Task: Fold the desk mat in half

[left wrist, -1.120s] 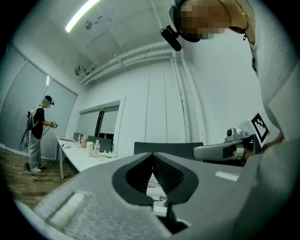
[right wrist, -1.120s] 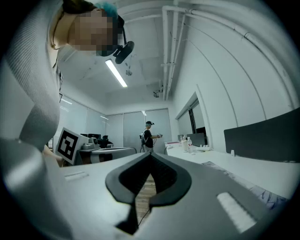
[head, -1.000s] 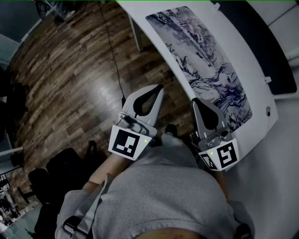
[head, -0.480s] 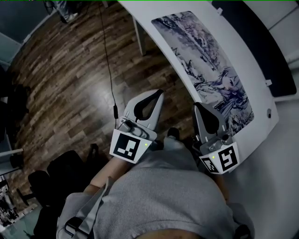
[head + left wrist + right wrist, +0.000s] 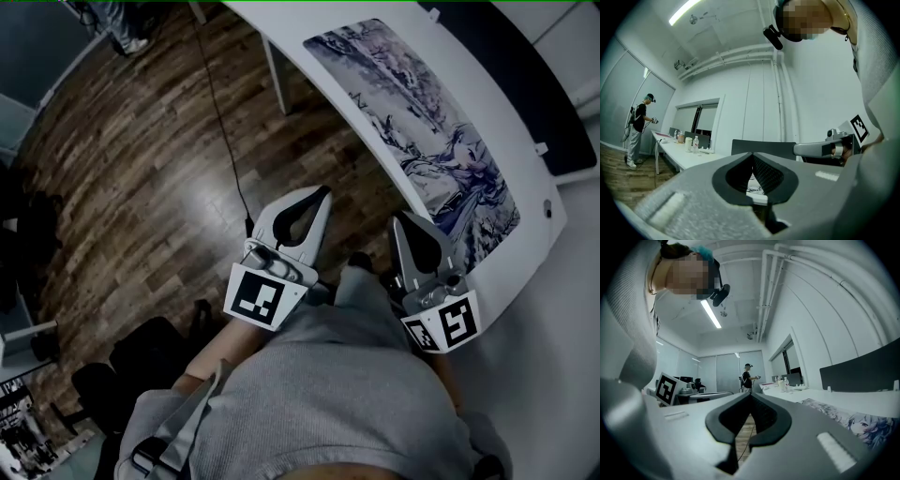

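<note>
The desk mat (image 5: 412, 112), printed with a blue and white drawing, lies flat on the white desk (image 5: 281, 26) at the upper right of the head view; its near end shows as well in the right gripper view (image 5: 855, 420). I hold both grippers side by side and level in front of my body, over the wooden floor and short of the desk's edge. My left gripper (image 5: 324, 191) (image 5: 752, 154) is shut with nothing in it. The right gripper (image 5: 397, 217) (image 5: 751, 393), nearer the desk's corner, is shut and empty too. Neither touches the mat.
A dark partition panel (image 5: 525, 75) stands behind the desk. A black cable (image 5: 220, 122) trails over the floor beside the desk leg (image 5: 274, 75). Black chairs (image 5: 141, 347) stand at the lower left. Another person (image 5: 637, 129) stands by a long table with bottles (image 5: 689, 143).
Both grippers have shifted a little together with my body, and the desk with the mat now sits slightly further right in the head view. The jaws stay shut.
</note>
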`<state>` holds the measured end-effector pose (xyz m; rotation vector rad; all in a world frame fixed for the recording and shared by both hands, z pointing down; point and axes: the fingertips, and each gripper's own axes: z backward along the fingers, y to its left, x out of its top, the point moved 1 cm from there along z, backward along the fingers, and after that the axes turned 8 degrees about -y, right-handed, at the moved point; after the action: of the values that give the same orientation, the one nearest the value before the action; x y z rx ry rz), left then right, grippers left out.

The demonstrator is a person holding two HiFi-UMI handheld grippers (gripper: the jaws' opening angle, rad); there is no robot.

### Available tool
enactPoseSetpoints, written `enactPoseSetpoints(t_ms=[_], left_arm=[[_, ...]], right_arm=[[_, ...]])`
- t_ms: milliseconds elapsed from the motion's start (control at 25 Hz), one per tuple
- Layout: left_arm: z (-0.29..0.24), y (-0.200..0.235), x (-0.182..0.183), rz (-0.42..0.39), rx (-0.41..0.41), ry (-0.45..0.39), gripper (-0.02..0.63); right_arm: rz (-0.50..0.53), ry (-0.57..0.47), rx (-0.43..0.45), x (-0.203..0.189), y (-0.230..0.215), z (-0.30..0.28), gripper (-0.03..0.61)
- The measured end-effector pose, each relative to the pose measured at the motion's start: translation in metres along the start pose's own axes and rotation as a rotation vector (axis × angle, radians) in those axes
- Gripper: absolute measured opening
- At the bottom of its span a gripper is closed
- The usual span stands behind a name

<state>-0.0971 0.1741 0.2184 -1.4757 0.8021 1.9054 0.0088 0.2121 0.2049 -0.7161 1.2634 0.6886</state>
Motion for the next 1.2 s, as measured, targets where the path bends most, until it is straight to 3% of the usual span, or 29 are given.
enactPoseSetpoints(t_ms=[320,600,920,1200], left_arm=[[-0.014,0.001,-0.014,0.028,-0.054,0.019,0.002],[-0.037,0.033,-0.024,0.003,-0.017,0.035,0.002],[-0.114,0.090,-0.030,-0.017,0.037,0.028,0.002],[-0.175,0.127,-0.037,-0.006,0.071,0.022,0.002]], right_arm=[[-0.043,0.032,-0.057,-0.011,-0.015,-0.001,0.002],[-0.056,0.028,0.016,-0.026,-0.034,-0.046,0.002],[-0.029,0.011,0.084,-0.014,-0.103,-0.123,0.002],[-0.024,0.003,0.093,-0.004,-0.170,-0.171,0.002]])
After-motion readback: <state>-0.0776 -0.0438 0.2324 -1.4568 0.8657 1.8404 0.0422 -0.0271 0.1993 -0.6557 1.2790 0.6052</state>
